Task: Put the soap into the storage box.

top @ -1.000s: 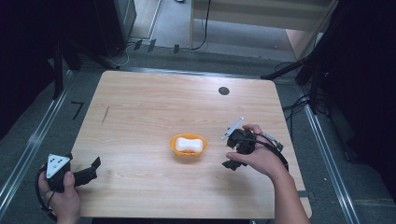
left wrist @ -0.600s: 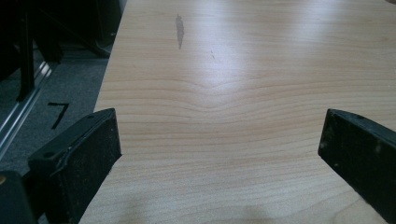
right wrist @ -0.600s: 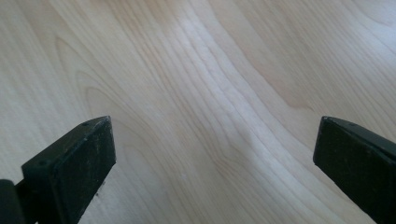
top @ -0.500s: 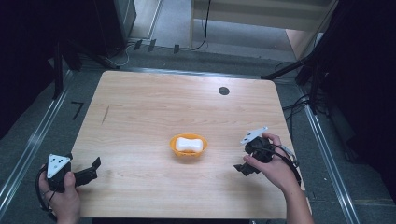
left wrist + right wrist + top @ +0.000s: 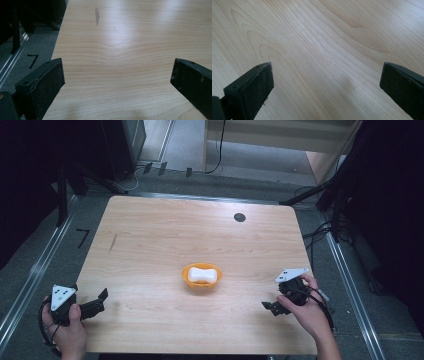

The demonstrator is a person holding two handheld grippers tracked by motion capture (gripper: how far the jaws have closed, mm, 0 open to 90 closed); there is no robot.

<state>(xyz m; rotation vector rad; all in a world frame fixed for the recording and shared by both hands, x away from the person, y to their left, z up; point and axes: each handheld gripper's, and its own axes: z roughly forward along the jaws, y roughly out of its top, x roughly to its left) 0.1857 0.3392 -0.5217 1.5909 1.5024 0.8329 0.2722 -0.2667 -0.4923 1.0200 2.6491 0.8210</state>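
A: Right hand-held gripper (image 5: 272,308) has pulled back toward the desk's (image 5: 150,235) near edge; left hand-held gripper (image 5: 97,302) unchanged. Both released, jaws wide.

B: Orange bowl (image 5: 201,276) sits mid-desk, white lump (image 5: 202,274) inside. Probably light, soft; grip the bowl's rim.

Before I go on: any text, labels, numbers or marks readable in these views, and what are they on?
"7": a black mark shaped like a 7 on the grey floor left of the table, also seen in the left gripper view. It may be tape rather than a numeral.
No other readable text: none on the orange bowl or the grippers' grey plates.
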